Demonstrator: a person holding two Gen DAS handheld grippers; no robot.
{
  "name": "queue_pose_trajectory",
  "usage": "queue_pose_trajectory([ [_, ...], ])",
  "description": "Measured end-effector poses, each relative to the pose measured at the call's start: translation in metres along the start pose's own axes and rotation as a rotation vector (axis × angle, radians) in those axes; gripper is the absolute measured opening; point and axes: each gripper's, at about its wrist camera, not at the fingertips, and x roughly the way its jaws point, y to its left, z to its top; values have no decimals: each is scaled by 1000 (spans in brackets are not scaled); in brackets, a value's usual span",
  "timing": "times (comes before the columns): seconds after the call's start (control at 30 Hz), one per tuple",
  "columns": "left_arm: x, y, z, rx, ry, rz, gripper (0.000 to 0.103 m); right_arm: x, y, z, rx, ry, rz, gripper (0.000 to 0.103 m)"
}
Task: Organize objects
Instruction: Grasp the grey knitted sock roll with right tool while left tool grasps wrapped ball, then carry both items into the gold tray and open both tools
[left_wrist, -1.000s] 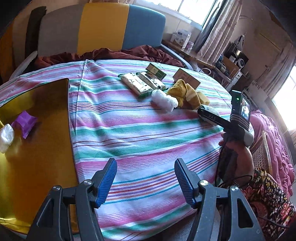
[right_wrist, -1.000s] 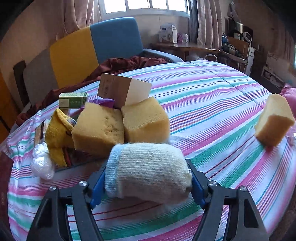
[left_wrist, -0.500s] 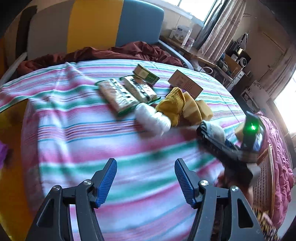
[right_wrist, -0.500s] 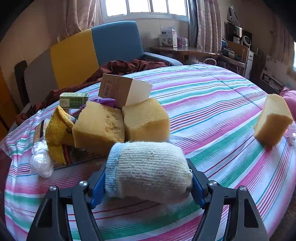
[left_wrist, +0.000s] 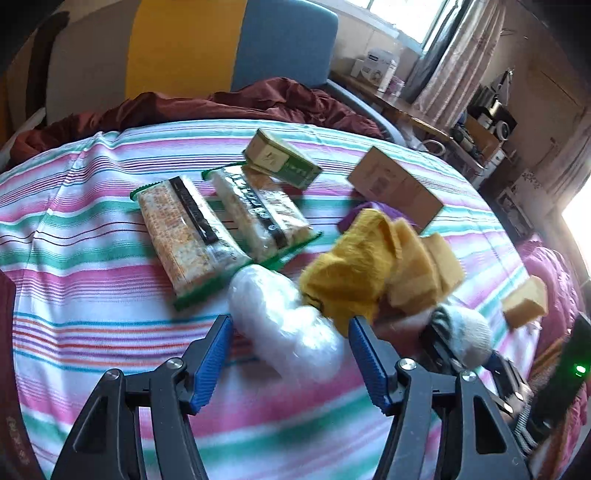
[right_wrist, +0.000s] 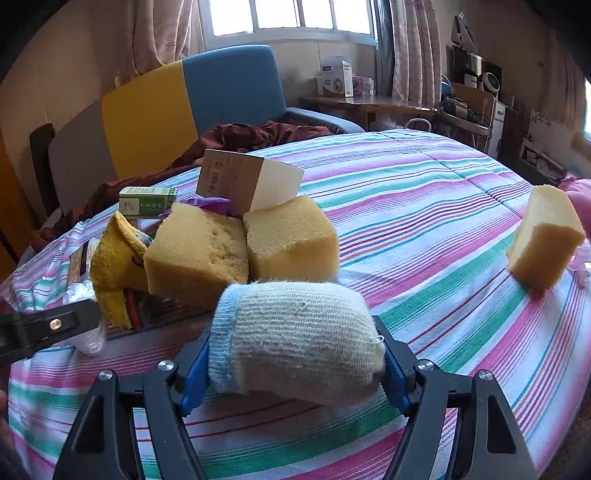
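- The right tongs (right_wrist: 295, 354) are clamped on a rolled-up white knit sock with a pale blue cuff (right_wrist: 295, 339), one blue pad on each side of it. The sock sits low over the striped bedspread (right_wrist: 424, 206).
- The left tongs (left_wrist: 290, 354) are wide apart and hold nothing. A lumpy clear plastic bag (left_wrist: 284, 321) lies between their blue pads.
- Just behind the sock, the right view shows two yellow sponge blocks (right_wrist: 240, 251) side by side and touching.
- A fuzzy yellow cloth (left_wrist: 351, 269) is bunched up against the left sponge block.
- Behind the sponges is a tilted brown cardboard box (right_wrist: 229, 177), with a bit of purple wrapper (right_wrist: 210, 203) under it.
- A third yellow sponge block (right_wrist: 543, 236) sits well apart, near the right edge of the bed.
- Only the left view shows clearly the two clear cracker packs with green edges (left_wrist: 221, 229), lying flat side by side.
- A small green box (left_wrist: 280, 158) leans on the far end of one pack.
- The left view also shows the right tongs from the side, with the sock in them.
- The right view shows one black arm of the left tongs at its left edge.
- Past the bed is a grey, yellow and blue chair (right_wrist: 184, 107).
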Motion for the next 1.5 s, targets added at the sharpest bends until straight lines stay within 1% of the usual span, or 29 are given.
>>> queue_pose_trajectory([
  [0.07, 4, 6, -3, -14, -12, -26, 54, -1, 1, 0, -2, -3, -3, 76],
  [0.1, 2, 8, -6, -12, -36, -27, 53, -1, 1, 0, -4, -4, -5, 76],
  [0.17, 0, 10, -13, 18, -71, -19, 46, -1, 2, 0, -6, -7, -10, 76],
  [0.23, -3, 10, -22, 66, -102, -6, 43, -1, 2, 0, -8, -10, -13, 75],
  [0.3, -7, 14, -24, 56, -114, -19, 42, -2, 3, -1, -13, -18, -21, 75],
  [0.37, -11, 20, -27, 42, -128, -8, 41, -4, 5, -1, -20, -23, -28, 75],
  [0.47, -16, 23, -34, 54, -142, -8, 41, -6, 6, -2, -29, -30, -34, 74],
  [0.57, -21, 24, -41, 58, -157, 13, 41, -13, 9, -3, -42, -59, -26, 74],
  [0.77, -31, 37, -50, 15, -182, 21, 41, -25, 24, -5, -122, -126, -1, 74],
  [1.0, -42, 40, -61, 27, -183, 36, 41, -36, 45, -10, -234, -183, 51, 74],
  [1.13, -53, 44, -70, 24, -175, 16, 41, -40, 51, -14, -264, -193, 61, 74],
  [1.23, -65, 49, -78, 14, -165, -20, 41, -42, 53, -17, -274, -194, 65, 74],
  [1.37, -85, 52, -83, 7, -178, -50, 41, -43, 58, -19, -293, -185, 66, 74],
  [1.5, -112, 58, -85, 9, -213, -64, 41, -47, 69, -24, -342, -183, 75, 74],
])
